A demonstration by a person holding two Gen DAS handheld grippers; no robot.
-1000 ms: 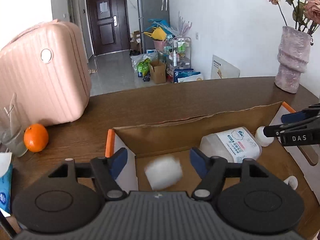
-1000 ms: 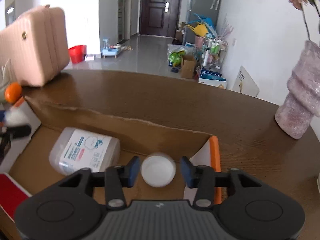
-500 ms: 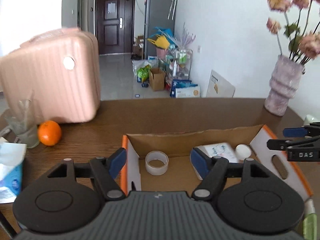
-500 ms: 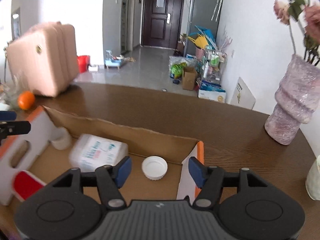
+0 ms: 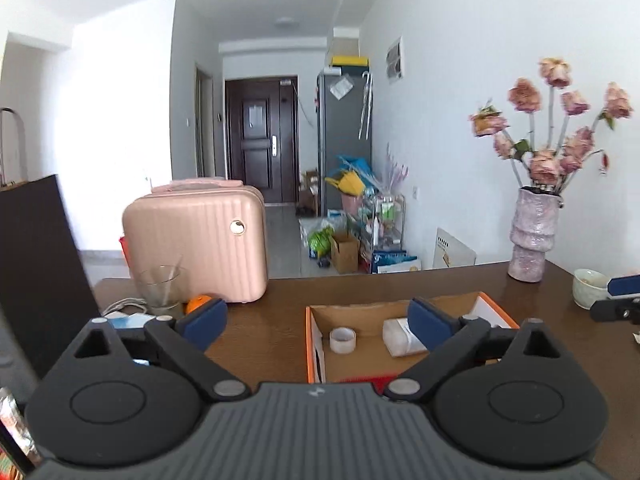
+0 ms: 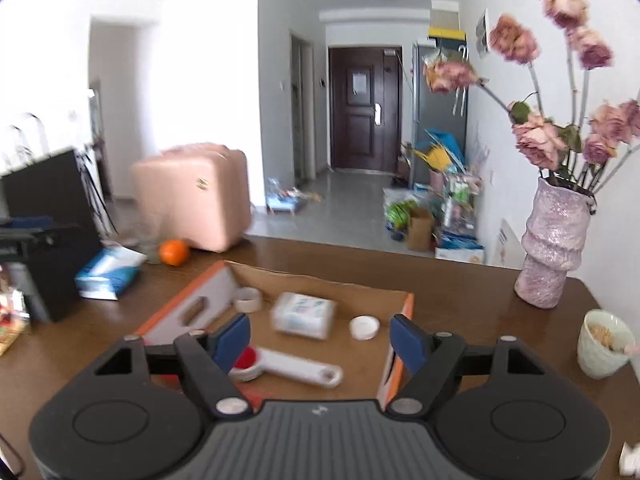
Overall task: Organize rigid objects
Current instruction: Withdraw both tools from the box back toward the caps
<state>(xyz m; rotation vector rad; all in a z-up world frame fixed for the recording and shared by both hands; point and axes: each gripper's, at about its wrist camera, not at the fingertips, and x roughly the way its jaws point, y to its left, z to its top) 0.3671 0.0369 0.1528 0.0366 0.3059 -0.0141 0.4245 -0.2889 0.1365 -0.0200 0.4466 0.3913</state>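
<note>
Only rightward: white cap (image 6: 364, 327).

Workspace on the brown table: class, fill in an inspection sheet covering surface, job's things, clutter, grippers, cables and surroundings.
Surface: brown wooden table.
Job's things: cardboard box holding tape roll, white packet, white lid, red-and-white tool.
Clutter: orange, tissue pack, glass, pink case, vase, cup.
Grippers: left gripper and right gripper open, jaws just widened, nothing between them.
Cables: white cable by the glass.
Surroundings: hallway, dark door, floor clutter.
</note>
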